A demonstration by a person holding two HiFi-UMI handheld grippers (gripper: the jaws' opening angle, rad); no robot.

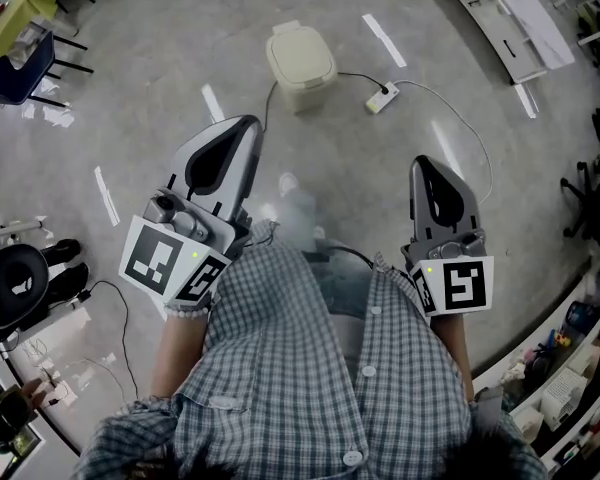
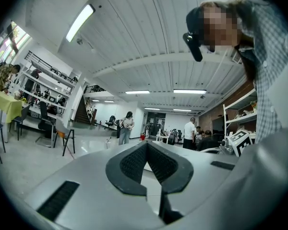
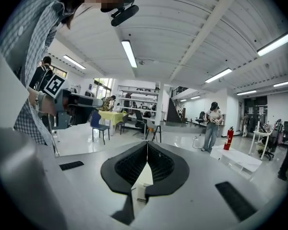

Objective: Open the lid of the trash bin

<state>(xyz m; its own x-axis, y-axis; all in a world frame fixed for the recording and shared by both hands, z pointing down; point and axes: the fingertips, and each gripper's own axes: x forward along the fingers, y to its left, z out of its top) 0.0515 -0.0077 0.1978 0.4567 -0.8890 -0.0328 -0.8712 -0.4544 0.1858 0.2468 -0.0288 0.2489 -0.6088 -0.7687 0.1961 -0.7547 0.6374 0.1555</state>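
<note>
Left gripper view shows your left gripper [image 2: 147, 147] with its jaws pressed together on nothing. The right gripper [image 3: 147, 147] matches it, closed and empty. Both point out across the room, not down. The trash bin [image 1: 301, 63] sits on the floor well ahead of you, lid down. If you arrive with the jaws closed like this, you will likely only shove the bin along. Mind the power strip [image 1: 382, 98] just beside it, which could catch underfoot.
</note>
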